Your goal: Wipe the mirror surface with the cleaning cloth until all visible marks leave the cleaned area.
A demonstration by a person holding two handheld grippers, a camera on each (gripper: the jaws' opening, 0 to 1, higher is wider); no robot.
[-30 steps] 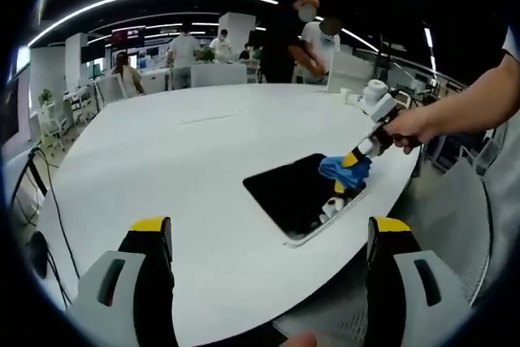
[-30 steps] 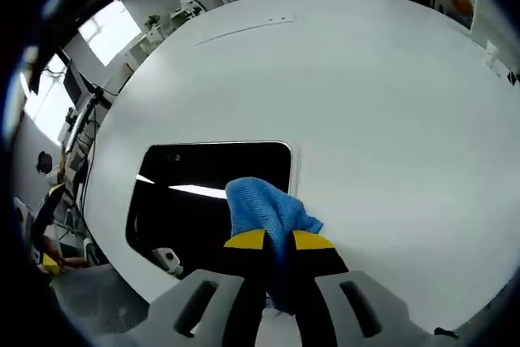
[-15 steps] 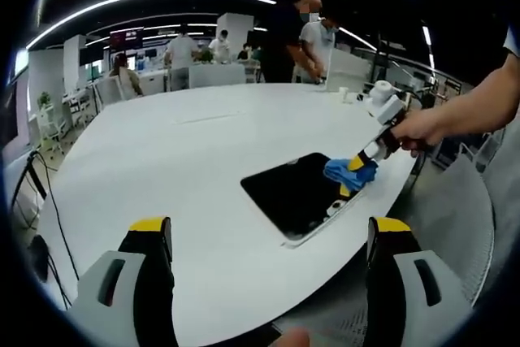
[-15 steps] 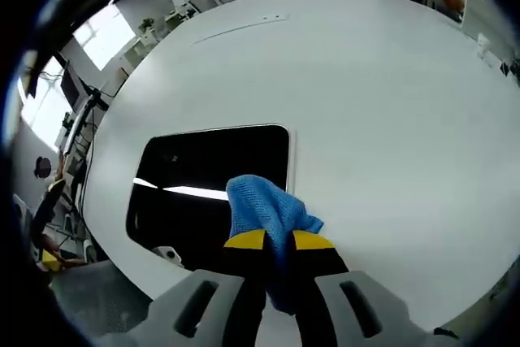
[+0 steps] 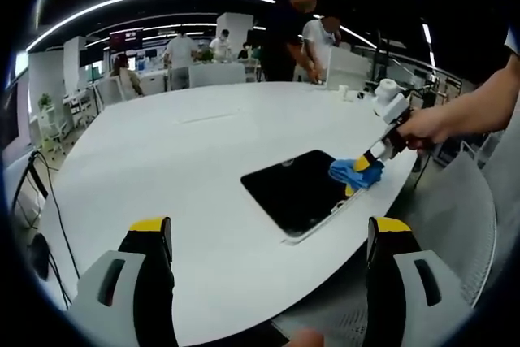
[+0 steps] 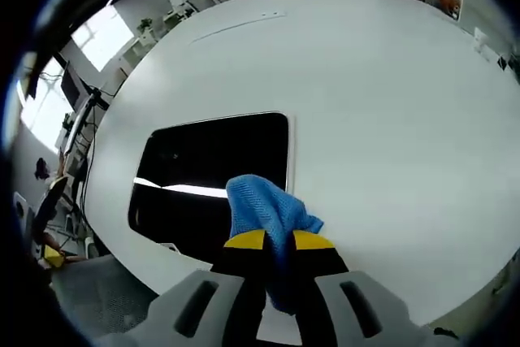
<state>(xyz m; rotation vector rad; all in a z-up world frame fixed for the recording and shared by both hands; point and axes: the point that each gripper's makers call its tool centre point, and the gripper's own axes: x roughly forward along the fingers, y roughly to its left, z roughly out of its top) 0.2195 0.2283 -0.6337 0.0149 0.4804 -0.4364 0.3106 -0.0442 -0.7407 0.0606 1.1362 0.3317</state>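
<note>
A dark rectangular mirror [image 5: 299, 190] [image 6: 203, 172] lies flat on the white round table [image 5: 179, 160] [image 6: 366, 103], close to its edge. My right gripper [image 6: 279, 240] is shut on a blue cleaning cloth [image 6: 264, 209], which hangs over the mirror's near right part. In the left gripper view that same right gripper [image 5: 370, 162] holds the cloth [image 5: 354, 173] at the mirror's right corner, with a person's hand behind it. My left gripper [image 5: 268, 237] stands open and holds nothing, well back from the mirror over the table's near edge.
Several people [image 5: 292, 34] stand beyond the table's far side, among desks and chairs. Small white objects [image 5: 382, 87] sit at the table's far right rim. A chair [image 6: 57, 249] and cables stand by the table's edge near the mirror.
The right gripper and the cloth have slid a little toward the mirror's right corner and the table edge. The left gripper has stayed where it was.
</note>
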